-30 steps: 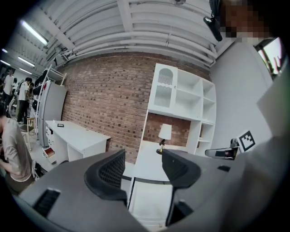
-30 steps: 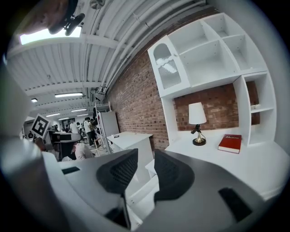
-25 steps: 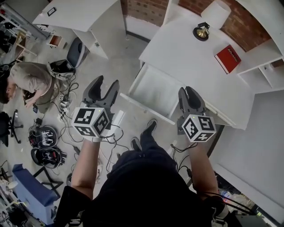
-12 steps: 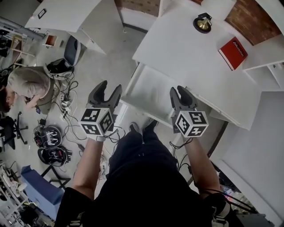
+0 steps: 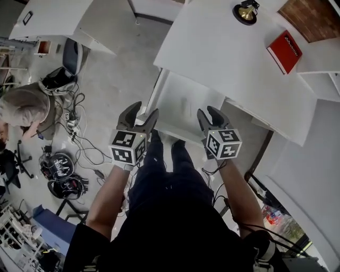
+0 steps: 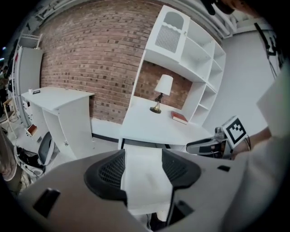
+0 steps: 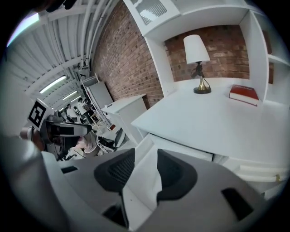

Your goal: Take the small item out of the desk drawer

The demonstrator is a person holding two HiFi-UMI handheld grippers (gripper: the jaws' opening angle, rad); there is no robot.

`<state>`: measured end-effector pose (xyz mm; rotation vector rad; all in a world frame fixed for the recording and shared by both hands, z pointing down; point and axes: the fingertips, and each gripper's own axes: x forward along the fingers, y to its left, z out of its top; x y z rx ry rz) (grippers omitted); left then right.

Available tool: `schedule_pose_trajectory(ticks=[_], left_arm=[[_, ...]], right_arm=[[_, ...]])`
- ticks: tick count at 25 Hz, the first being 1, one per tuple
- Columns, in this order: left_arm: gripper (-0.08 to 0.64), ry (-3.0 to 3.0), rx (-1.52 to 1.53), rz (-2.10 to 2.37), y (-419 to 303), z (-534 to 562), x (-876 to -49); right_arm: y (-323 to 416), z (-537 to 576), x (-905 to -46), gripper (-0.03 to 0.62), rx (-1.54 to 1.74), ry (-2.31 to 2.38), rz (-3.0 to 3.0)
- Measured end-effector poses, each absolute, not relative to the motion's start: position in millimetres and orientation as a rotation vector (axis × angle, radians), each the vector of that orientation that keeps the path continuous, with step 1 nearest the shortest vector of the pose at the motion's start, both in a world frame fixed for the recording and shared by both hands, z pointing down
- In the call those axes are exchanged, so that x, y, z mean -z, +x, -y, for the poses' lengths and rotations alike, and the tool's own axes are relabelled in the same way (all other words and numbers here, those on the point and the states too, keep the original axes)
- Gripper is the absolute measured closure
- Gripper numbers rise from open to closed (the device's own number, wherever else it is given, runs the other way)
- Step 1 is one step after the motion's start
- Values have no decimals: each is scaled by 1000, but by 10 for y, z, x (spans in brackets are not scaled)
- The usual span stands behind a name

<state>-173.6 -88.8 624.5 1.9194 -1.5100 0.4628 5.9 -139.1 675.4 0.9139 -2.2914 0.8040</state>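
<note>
Our left tool (image 6: 144, 171) has its jaws set well apart and grips nothing. Through the gap we see only the white floor of the open drawer (image 5: 186, 103). Our right tool (image 7: 142, 176) is likewise empty: its jaws have just been opening, and only the drawer's edge and inside show between them.

In the head view both tools point forward and down, side by side, with our legs below and between them. The left one hangs over the floor just beside the drawer's left front corner, the right one over its right front corner. In both tool views the drawer lies ahead of the pads, not between them.

The drawer stands pulled out from under the front edge of the white worktop (image 5: 223, 53). What we see of its inside is plain white, and we cannot make out the small item in any view.

Further out, a lamp (image 5: 246, 10) with a brass base stands at the worktop's far side. A red book (image 5: 286, 50) lies flat to its right, well apart from it. White shelves (image 6: 195, 54) rise behind the worktop against a brick wall (image 6: 86, 59). Off to the left stands a second white worktop (image 5: 58, 18), and below it — on the floor — a person (image 5: 24, 106) sits among cables (image 5: 85, 143).
</note>
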Motion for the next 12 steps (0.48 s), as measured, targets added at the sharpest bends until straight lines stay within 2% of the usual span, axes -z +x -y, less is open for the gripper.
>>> schedule_pose_trajectory(ticks=[12], left_arm=[[324, 1945, -575, 1370, -1994, 1260, -6801]], right_arm=[[-183, 1410, -8049, 424, -911, 739, 2002]])
